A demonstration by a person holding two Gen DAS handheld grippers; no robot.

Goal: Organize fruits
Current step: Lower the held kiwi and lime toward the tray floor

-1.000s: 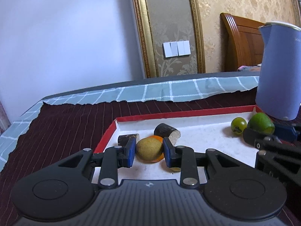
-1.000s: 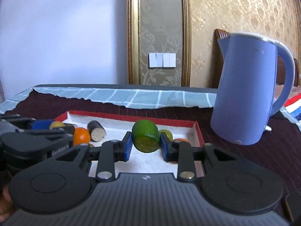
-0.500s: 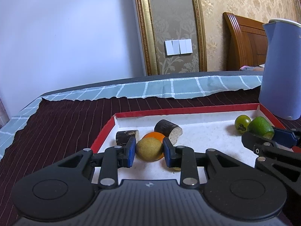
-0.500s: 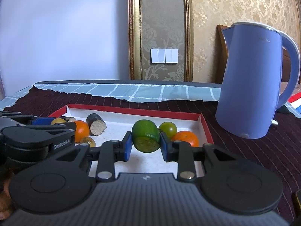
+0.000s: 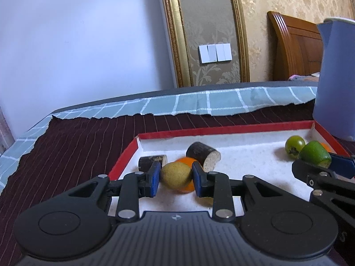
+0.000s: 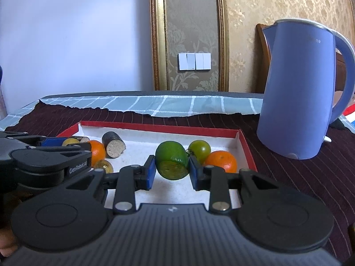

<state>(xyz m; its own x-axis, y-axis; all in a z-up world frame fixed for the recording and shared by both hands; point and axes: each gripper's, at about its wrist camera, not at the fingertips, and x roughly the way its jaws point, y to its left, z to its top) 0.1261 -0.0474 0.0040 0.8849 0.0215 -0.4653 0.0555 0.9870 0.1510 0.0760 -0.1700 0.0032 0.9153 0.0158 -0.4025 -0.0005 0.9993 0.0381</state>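
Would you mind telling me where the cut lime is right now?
The cut lime sits in the right claw over the red-rimmed tray, beside a green tomato.

A red-rimmed white tray (image 6: 159,129) sits on dark maroon striped cloth (image 6: 288,177) beside a blue kettle (image 6: 297,93).

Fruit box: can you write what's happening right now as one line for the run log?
left gripper: shut on yellow-green fruit | right gripper: shut on cut lime | both over red box | kettle beside box
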